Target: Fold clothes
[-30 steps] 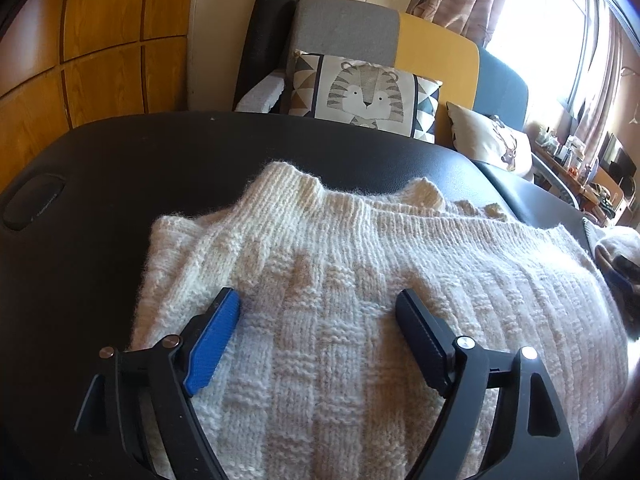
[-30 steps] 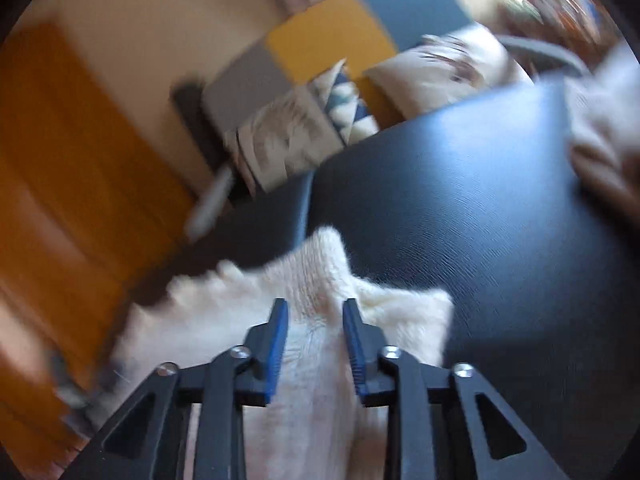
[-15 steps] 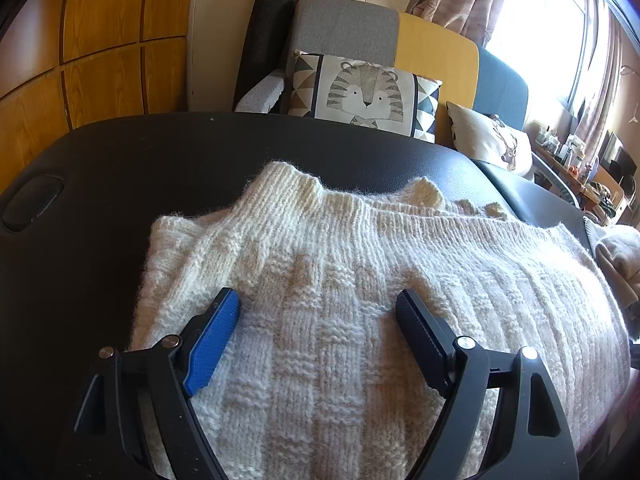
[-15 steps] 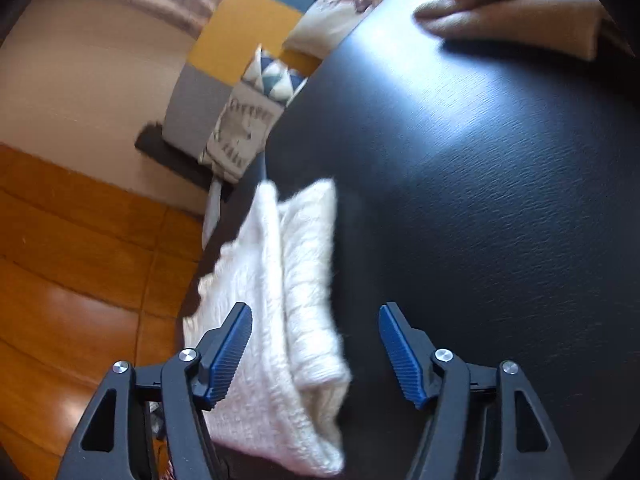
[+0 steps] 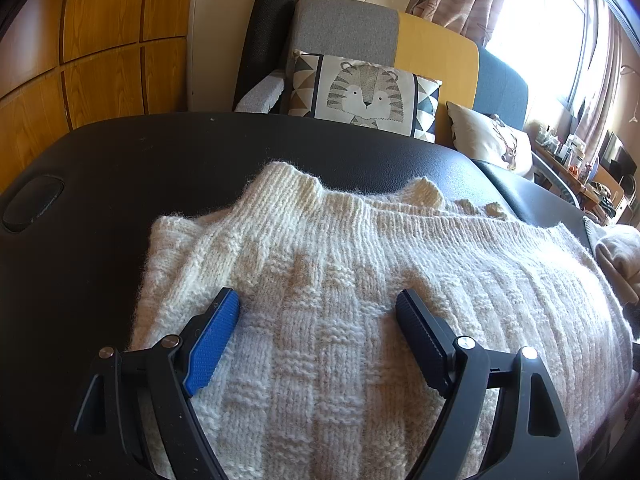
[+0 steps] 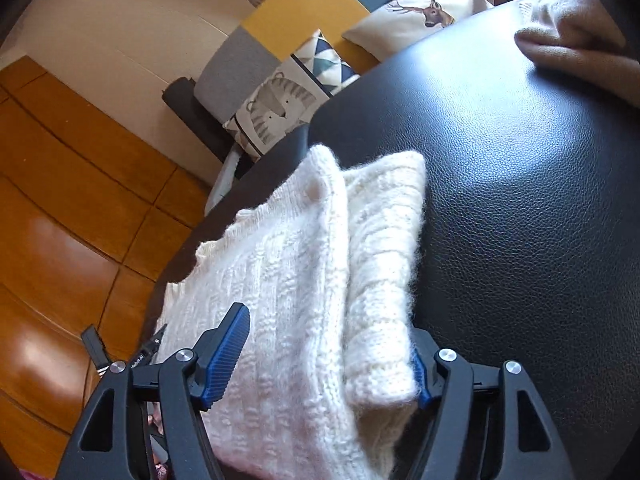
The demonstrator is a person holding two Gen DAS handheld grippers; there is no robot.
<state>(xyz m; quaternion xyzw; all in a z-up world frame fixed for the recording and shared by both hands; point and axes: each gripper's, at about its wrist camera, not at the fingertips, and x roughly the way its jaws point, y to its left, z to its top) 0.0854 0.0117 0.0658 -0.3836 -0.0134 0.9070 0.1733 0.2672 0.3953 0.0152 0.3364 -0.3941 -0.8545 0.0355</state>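
We've got the cream knit sweater lying folded on the black padded table, its ribbed collar toward the far edge. Our left gripper hovers over the sweater's near-left part with its jaws spread wide, blue pad on one side, dark pad on the other, nothing pinched between them. Over on the other side, our right gripper straddles the sweater's folded edge, and its jaws are opening; the knit sits between the fingers, the far pad right against the fuzzy fold, the near one standing clear of the wool. Beyond the table sits a sofa with a tiger cushion and a deer cushion. Another pale folded garment rests at the table's far right corner, well apart from our sweater.
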